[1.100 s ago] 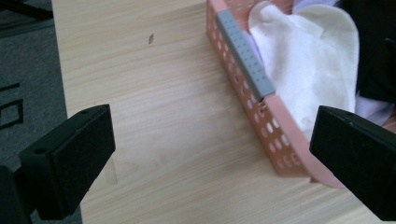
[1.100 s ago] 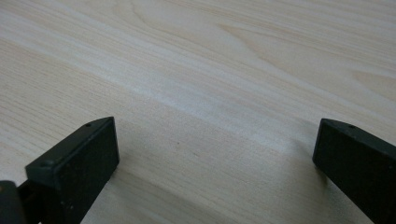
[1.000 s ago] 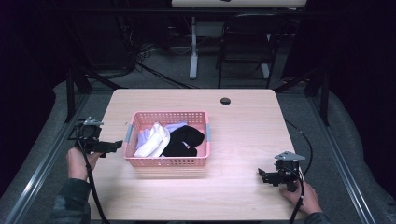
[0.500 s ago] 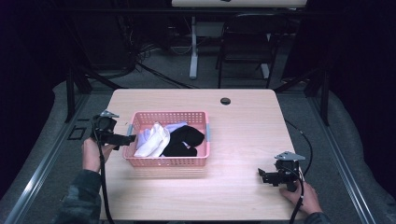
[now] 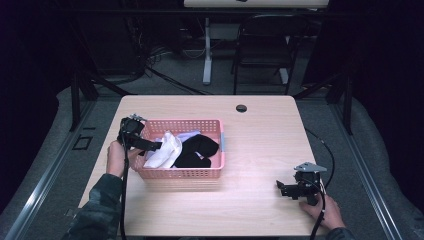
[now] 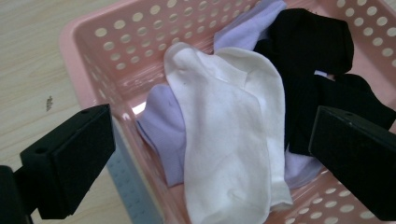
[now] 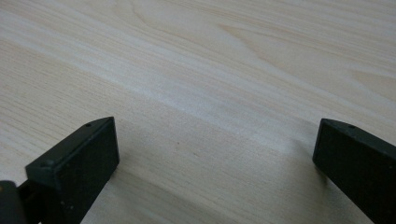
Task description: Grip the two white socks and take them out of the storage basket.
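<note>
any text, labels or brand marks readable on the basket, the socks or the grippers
None: no word, number or sign can be read.
Pink perforated plastic basket: a pale blue strip on its outer end wall may be a label, but it is too blurred to tell.
White sock, lilac sock, black socks: plain, no marks.
Left gripper and right gripper: plain black.

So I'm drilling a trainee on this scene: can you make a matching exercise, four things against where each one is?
Things:
1. white sock
2. black sock
3. left gripper
4. right gripper

Places:
A. low over bare table wood
B. open over the basket's left end
C. on top of the pile
D. toward the basket's right side

Pairs: 1-C, 2-D, 3-B, 4-A
</note>
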